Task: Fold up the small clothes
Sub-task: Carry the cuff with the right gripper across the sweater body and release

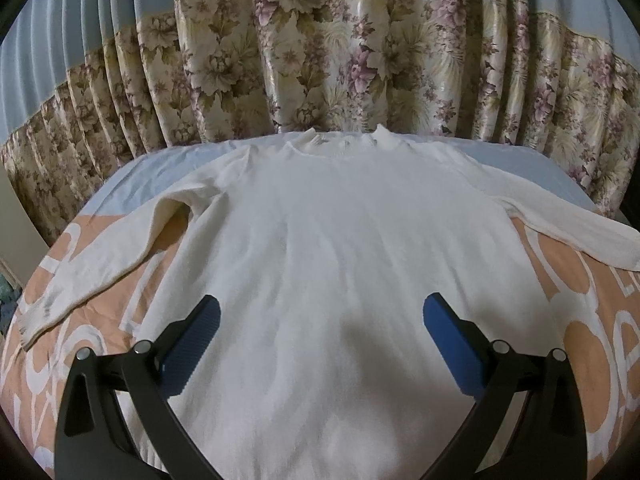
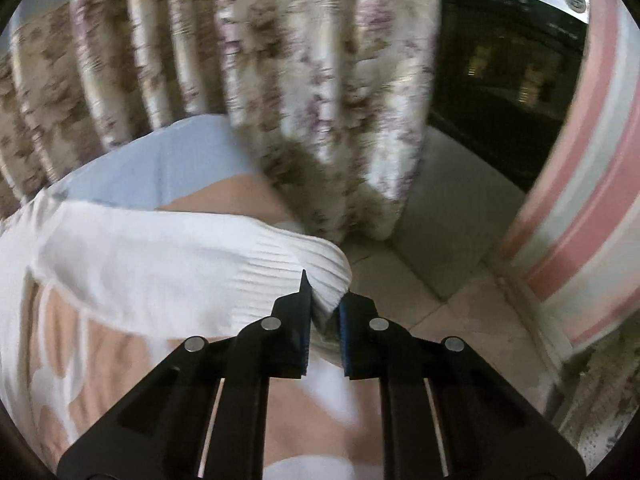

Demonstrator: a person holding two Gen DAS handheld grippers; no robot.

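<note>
White sweater (image 1: 340, 232) lies flat, front up, on peach/white sheet (image 1: 592, 280), collar toward floral curtain (image 1: 320, 60). L gripper (image 1: 322, 312) spread wide above lower body, nothing held. R gripper (image 2: 325, 304) pinches ribbed sleeve cuff (image 2: 320, 276); view blurred.

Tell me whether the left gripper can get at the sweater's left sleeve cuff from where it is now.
Probably yes. The left gripper is open over the sweater body, and the left sleeve cuff lies flat on the bedspread with nothing over it.
</note>
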